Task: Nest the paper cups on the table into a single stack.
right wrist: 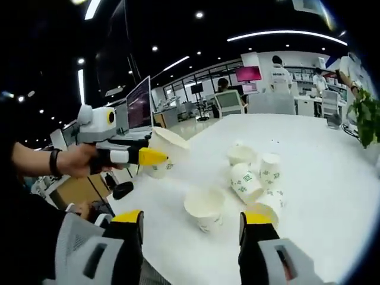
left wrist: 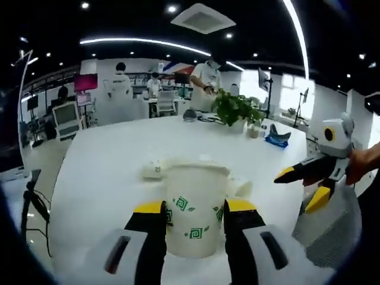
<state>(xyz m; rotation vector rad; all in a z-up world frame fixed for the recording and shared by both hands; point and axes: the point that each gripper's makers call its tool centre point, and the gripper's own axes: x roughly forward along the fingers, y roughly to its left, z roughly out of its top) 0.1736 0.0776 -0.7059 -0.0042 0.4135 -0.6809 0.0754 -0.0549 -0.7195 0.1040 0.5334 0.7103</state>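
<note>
My left gripper [left wrist: 195,208] is shut on an upright white paper cup [left wrist: 193,211] with green print, held above the white table [left wrist: 107,160]. More cups [left wrist: 155,169] lie behind it. My right gripper [left wrist: 301,188] comes in from the right, jaws apart. In the right gripper view my right gripper [right wrist: 193,218] is open with nothing in it. An upright cup [right wrist: 205,208] stands on the table just ahead of it. Several cups [right wrist: 244,181] lie and stand in a cluster to the right of that. The left gripper [right wrist: 151,156] holds its cup [right wrist: 169,145] at the left, over the table's edge.
A potted plant [left wrist: 234,110] and a blue object [left wrist: 276,139] stand at the far side of the table. A monitor [right wrist: 139,104] stands beyond the table's edge [right wrist: 148,208]. A person's hand [right wrist: 74,160] grips the left gripper. People sit at desks behind.
</note>
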